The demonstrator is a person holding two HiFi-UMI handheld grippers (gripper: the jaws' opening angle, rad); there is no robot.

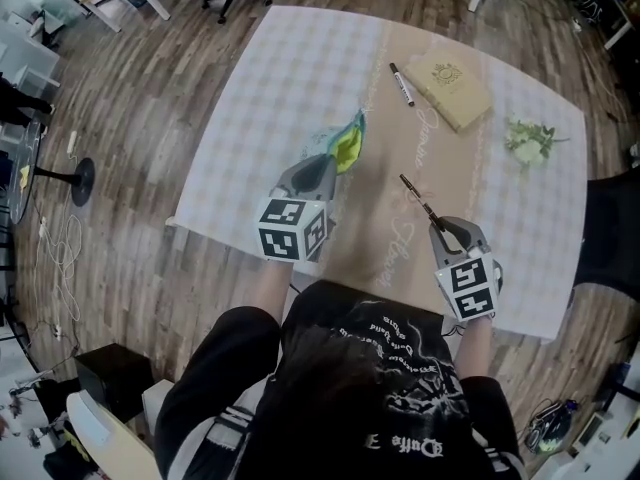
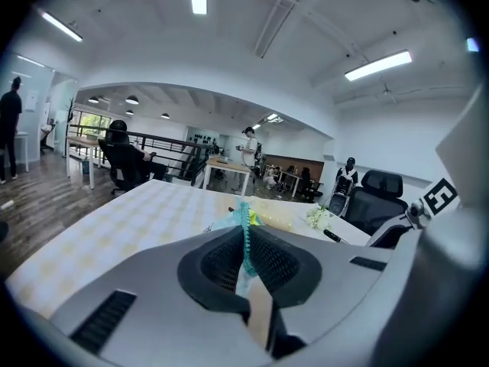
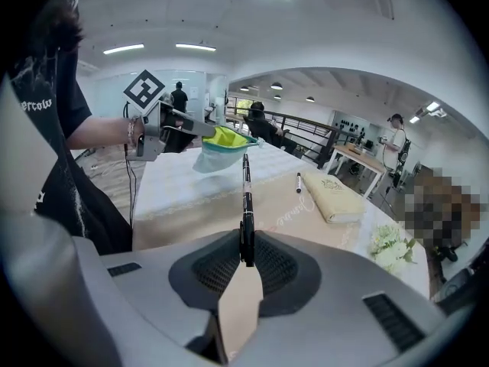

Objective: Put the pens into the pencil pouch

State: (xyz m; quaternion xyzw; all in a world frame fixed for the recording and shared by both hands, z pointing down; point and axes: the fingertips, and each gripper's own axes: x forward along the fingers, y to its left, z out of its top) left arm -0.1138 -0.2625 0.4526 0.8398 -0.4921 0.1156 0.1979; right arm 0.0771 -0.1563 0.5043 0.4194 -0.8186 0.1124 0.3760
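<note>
Both held above table, left gripper fingers pinching pouch, right gripper pinching pen

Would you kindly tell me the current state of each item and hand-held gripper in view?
Pencil pouch: held off the table, mouth seemingly open.
Left hand-held gripper: shut on the pouch's edge.
Held pen: clamped at one end, outside the pouch.
Right hand-held gripper: shut on that pen.
Second pen: lying on the table beside the book.
Book: closed, flat.
</note>
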